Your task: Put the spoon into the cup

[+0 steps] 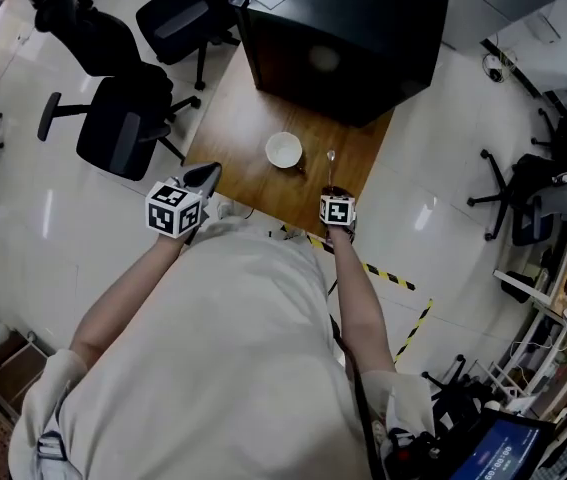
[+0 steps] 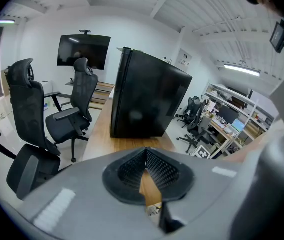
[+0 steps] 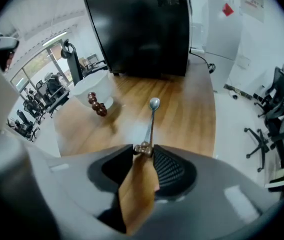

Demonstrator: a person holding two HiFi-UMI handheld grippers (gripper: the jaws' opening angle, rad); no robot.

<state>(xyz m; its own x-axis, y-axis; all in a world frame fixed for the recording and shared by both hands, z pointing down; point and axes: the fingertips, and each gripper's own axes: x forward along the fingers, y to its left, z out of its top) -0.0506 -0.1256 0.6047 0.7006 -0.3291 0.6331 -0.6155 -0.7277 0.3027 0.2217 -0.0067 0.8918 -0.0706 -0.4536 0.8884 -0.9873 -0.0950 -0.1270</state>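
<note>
Left claw (image 1: pixel 204 176): jaws together, empty, over the near-left edge of the table (image 1: pixel 238 128).
Cup (image 1: pixel 284 151): upright, mid-table, just left of spoon.
Spoon (image 1: pixel 330 164): flat on table, long axis pointing away from person, bowl far, handle end near.
Right claw (image 3: pixel 143 149): the nearer one; jaws parted, straddling the handle end, no firm pinch evident.
Views: right gripper view shows handle between jaws; head view hides that under the claw itself.

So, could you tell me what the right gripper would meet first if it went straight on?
The spoon: its handle end sits between the right gripper's jaw tips, with the table beneath, it seems.
</note>
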